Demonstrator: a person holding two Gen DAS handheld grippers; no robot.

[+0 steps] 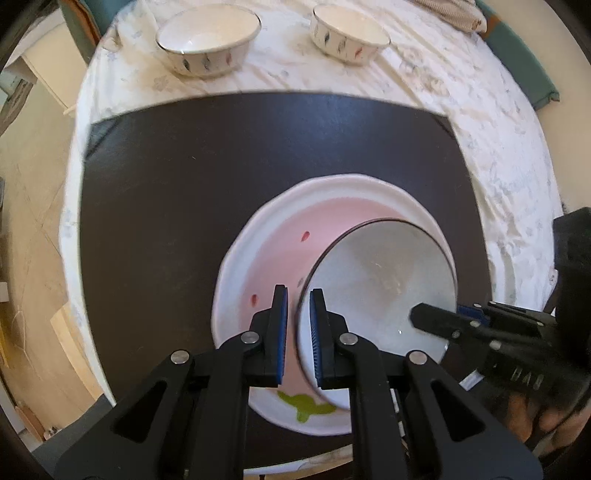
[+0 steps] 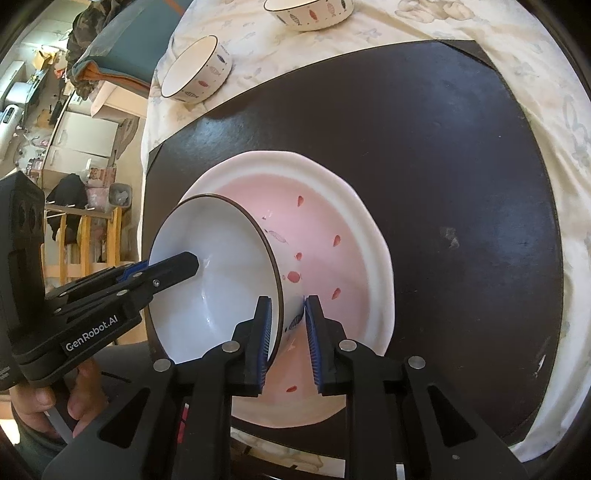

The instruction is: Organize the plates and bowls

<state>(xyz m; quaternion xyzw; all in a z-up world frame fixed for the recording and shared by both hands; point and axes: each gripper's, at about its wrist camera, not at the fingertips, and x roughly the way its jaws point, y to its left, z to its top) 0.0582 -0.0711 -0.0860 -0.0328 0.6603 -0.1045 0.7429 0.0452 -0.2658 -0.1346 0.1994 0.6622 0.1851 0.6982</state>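
Note:
A white bowl with a dark rim and small fish marks sits in a wide pink plate, toward one side of it. My left gripper straddles the bowl's rim, one pad inside and one outside, with a slit of pink showing at the outer pad. My right gripper straddles the opposite rim the same way, its jaws a little wider than the wall. The plate lies on a dark mat.
Two more fish-patterned bowls stand beyond the mat on the crumpled white tablecloth. The table's edge drops to the floor on the left. A hand grips the left tool.

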